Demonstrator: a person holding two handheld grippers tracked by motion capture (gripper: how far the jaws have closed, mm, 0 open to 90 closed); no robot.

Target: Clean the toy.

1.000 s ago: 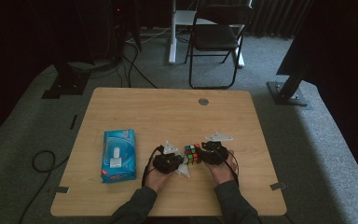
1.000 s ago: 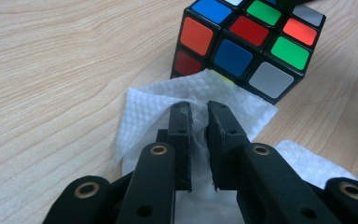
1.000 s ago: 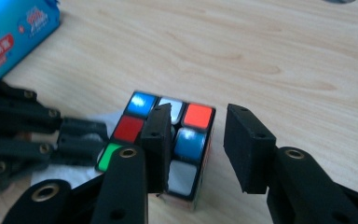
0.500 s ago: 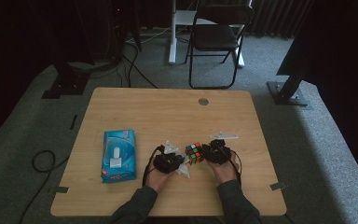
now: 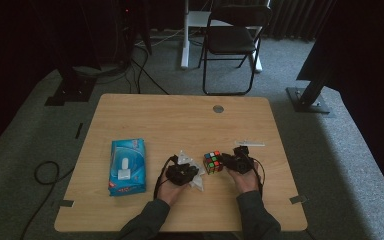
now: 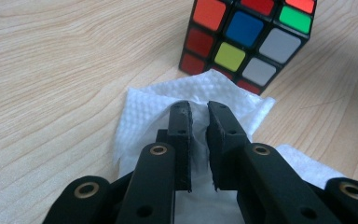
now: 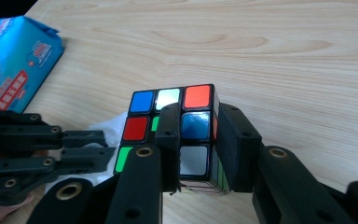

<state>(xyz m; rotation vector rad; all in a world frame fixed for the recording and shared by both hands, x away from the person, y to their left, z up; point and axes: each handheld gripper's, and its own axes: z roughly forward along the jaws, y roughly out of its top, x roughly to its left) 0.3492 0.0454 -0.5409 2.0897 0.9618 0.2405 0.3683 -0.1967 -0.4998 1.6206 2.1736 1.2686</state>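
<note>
A Rubik's cube (image 5: 212,162) sits on the wooden table (image 5: 180,120) between my two grippers. My right gripper (image 5: 226,162) comes at it from the right. In the right gripper view that gripper (image 7: 199,112) is shut on the cube (image 7: 168,121), its jaws clasping the cube's right-hand column. My left gripper (image 5: 194,171) lies just left of the cube, shut on a white wipe (image 5: 199,182). In the left gripper view the wipe (image 6: 144,116) is pinched between the jaws of that gripper (image 6: 198,108), and the cube (image 6: 244,39) stands right behind the wipe's far edge.
A blue pack of wipes (image 5: 127,166) lies on the table left of my left hand. A round grommet (image 5: 218,108) sits in the table near its far edge. Beyond the table stand a folding chair (image 5: 232,40) and dark equipment stands.
The right gripper has closed onto the cube and shifted slightly to the right with it. The left gripper and its wipe have stayed put.
</note>
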